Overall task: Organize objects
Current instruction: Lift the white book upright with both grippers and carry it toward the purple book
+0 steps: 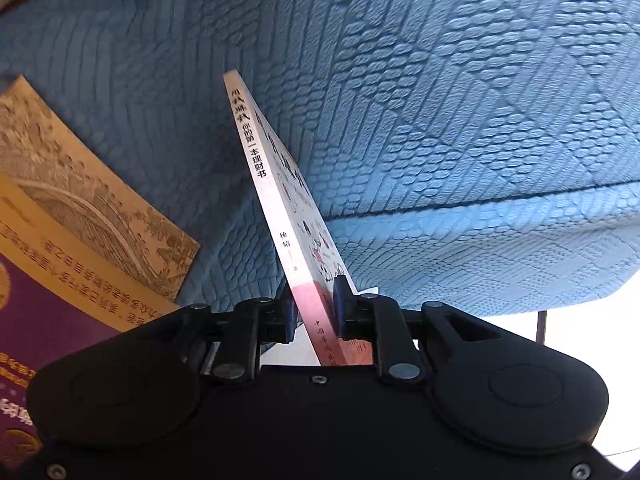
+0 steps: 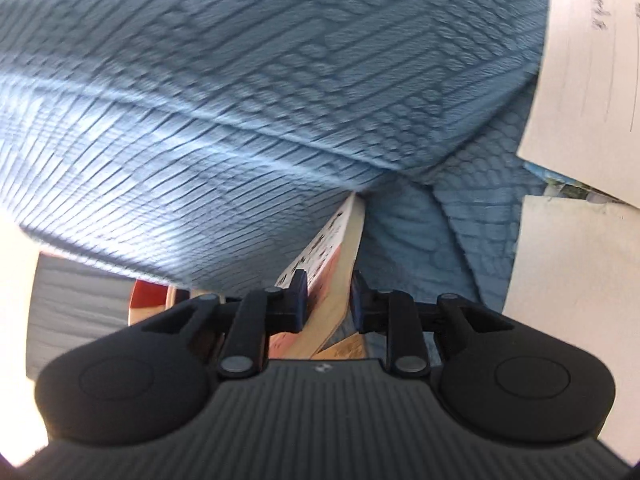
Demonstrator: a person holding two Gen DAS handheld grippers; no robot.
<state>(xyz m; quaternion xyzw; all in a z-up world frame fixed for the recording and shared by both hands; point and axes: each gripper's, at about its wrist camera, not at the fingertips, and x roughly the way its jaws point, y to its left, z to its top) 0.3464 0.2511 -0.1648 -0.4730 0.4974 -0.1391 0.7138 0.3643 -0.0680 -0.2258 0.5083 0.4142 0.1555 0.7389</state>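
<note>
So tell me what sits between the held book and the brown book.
Left wrist view: only bare blue quilt between the held book and the brown book.

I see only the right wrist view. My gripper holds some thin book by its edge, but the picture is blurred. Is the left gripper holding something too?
Observer: Yes. The left gripper is shut on a white-spined book, held on edge above the blue quilted cover.
Operator: Is it the same book as mine?
Observer: I cannot tell; the book in the right gripper shows only its page edge and a patterned cover.
Operator: Are other books near the left side?
Observer: Yes, a tan illustrated book lies flat on the cover, left of the held one.
</note>
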